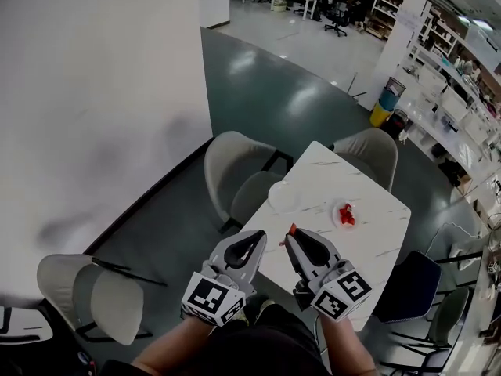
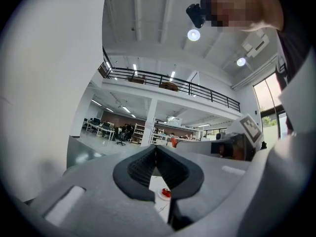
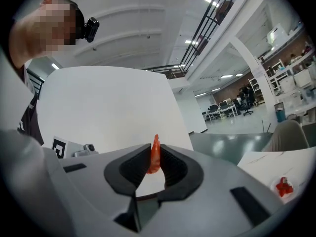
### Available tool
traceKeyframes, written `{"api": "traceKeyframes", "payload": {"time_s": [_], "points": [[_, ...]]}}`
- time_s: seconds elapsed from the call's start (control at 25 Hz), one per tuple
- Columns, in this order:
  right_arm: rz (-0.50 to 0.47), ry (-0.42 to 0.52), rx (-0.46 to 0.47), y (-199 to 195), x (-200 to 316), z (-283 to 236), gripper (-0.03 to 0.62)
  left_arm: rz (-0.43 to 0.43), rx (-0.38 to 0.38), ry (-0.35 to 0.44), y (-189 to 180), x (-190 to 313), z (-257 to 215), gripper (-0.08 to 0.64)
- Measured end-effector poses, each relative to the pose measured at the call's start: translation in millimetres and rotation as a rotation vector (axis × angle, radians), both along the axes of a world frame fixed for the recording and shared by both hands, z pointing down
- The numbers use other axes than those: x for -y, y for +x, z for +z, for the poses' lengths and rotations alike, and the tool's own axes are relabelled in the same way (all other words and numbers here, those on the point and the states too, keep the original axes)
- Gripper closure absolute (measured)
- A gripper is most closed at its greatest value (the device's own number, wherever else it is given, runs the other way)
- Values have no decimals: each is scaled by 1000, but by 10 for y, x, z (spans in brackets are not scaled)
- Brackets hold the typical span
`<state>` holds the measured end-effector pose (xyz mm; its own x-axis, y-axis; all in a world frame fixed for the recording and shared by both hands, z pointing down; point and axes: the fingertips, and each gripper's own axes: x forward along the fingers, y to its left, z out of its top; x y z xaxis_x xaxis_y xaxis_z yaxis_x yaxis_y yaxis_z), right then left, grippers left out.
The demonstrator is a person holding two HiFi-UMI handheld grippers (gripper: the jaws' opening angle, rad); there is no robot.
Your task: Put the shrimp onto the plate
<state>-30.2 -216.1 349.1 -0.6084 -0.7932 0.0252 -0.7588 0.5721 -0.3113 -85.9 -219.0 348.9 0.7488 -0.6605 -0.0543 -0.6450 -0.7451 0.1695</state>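
My right gripper (image 1: 292,236) is shut on an orange-red shrimp (image 1: 292,229) and held above the near edge of the white marble table (image 1: 376,249). In the right gripper view the shrimp (image 3: 155,155) stands upright, pinched between the black pads. Farther across the table, a small white plate (image 1: 345,215) holds red shrimp (image 1: 347,213), and it also shows low on the right as the plate (image 3: 283,187). An empty white dish (image 1: 283,197) sits to its left. My left gripper (image 1: 259,237) is shut with nothing in it, close beside the right one.
Grey chairs (image 1: 237,171) stand on the left and far sides of the table, and a dark blue chair (image 1: 409,287) on the right. A white wall (image 1: 94,92) runs along the left. An open office floor with desks lies beyond.
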Motion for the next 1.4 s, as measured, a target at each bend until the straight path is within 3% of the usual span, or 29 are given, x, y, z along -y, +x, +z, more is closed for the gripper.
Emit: {"api": "traceKeyframes", "payload": {"time_s": [0.32, 0.68, 1.04, 1.4], "points": [[52, -39, -4, 259, 604, 283, 532, 64, 10, 16, 256, 530, 276, 552], [54, -92, 11, 689, 1328, 558, 532, 81, 38, 33, 673, 1211, 473, 552], [102, -243, -11, 1002, 1831, 1351, 532, 98, 78, -12, 950, 1670, 870, 552], [215, -372, -117, 1148, 2155, 2335, 532, 143, 98, -71, 1044, 2008, 1471, 552]]}}
